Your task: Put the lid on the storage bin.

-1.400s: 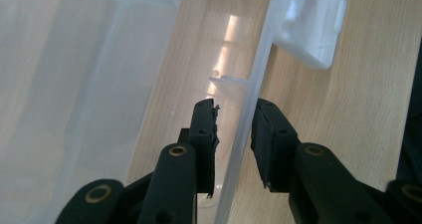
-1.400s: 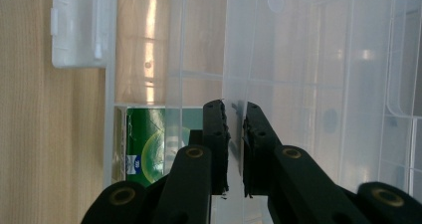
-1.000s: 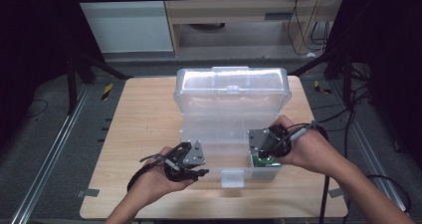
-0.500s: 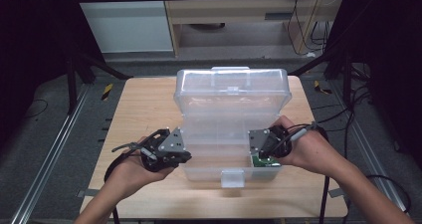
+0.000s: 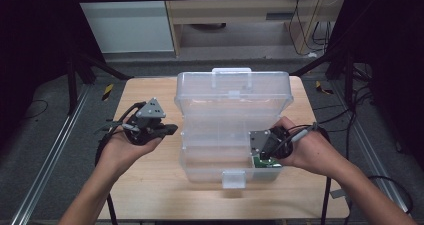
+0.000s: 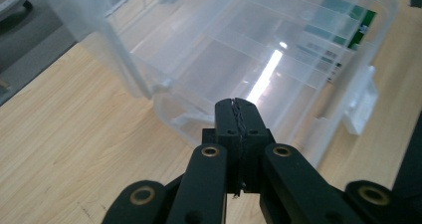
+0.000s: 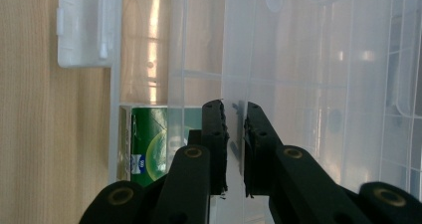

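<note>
In the middle of the wooden bench (image 5: 150,195) stands a big clear box (image 5: 232,120), lid up. The right gripper (image 7: 234,119) pinches its near-right wall, by a green packet (image 7: 149,144). The left gripper (image 6: 237,115), jaws together and holding nothing, is off the box's left side.

Overhead light streaks white glare across the clear plastic storage box (image 6: 263,74); surroundings beyond the pale wooden table (image 5: 150,185) fall dark, slightly soft.
</note>
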### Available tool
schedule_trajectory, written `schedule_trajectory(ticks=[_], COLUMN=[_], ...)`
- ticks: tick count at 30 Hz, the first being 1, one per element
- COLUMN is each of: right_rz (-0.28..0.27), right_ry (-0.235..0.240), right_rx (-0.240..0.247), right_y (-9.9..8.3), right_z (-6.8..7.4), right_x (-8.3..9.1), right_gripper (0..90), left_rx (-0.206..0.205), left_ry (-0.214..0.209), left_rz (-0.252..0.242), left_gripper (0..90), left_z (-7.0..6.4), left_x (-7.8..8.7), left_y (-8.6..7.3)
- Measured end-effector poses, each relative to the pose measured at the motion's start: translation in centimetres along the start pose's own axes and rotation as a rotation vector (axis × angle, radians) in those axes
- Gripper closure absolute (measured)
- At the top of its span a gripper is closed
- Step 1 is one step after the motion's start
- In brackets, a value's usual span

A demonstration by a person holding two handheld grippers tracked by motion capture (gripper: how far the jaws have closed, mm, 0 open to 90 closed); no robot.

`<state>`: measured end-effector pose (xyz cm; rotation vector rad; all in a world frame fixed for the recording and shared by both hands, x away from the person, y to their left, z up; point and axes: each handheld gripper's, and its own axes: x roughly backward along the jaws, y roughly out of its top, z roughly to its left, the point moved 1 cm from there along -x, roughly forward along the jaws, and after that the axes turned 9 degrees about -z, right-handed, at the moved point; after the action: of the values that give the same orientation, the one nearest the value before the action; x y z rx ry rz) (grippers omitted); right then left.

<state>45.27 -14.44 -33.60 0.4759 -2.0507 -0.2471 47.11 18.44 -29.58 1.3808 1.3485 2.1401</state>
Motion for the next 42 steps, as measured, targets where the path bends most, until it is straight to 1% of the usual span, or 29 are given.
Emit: schedule_trajectory(ticks=[1,3,5,6,9,14,17,24,29,36,42], right_rz=[0.001,0.0,-0.001,-0.001,-0.002,-0.005,-0.006,-0.003,0.0,0.0,-0.001], right_ry=[0.0,0.0,-0.001,-0.002,-0.002,-0.001,0.0,0.003,0.005,0.014,0.011], right_rx=[-0.003,0.0,-0.004,-0.004,-0.004,0.0,0.003,-0.002,-0.008,-0.004,-0.007], right_y=[0.0,0.0,0.0,0.0,0.0,-0.1,-0.1,-0.1,-0.1,-0.1,-0.2], right_z=[0.0,0.0,0.0,0.0,0.1,0.1,0.1,0.1,0.3,0.5,0.7], right_x=[0.0,0.0,0.0,0.0,0.0,0.0,0.0,0.0,0.0,-0.1,-0.1], right_gripper=[82.0,82.0,82.0,82.0,81.9,81.9,81.8,81.8,81.7,81.8,81.7], left_rx=[0.006,-0.002,-0.02,-0.037,-0.055,-0.043,-0.046,-0.015,0.005,0.046,0.063], left_ry=[0.002,0.015,0.015,0.018,0.012,0.008,0.008,0.002,0.002,0.0,-0.001], left_rz=[0.008,0.006,0.013,0.016,0.02,0.016,0.009,-0.016,-0.023,-0.036,-0.046], left_gripper=[90.0,90.0,90.0,90.0,90.0,90.0,89.9,89.9,90.0,90.0,90.0], left_z=[0.3,0.7,0.9,1.0,1.1,1.5,1.7,2.2,2.4,2.5,2.4], left_x=[-0.2,-0.5,-0.7,-0.9,-1.3,-1.7,-1.7,-1.9,-2.0,-2.1,-2.2], left_y=[0.1,0.3,0.5,0.7,1.0,1.4,1.5,1.6,1.7,1.7,1.4])
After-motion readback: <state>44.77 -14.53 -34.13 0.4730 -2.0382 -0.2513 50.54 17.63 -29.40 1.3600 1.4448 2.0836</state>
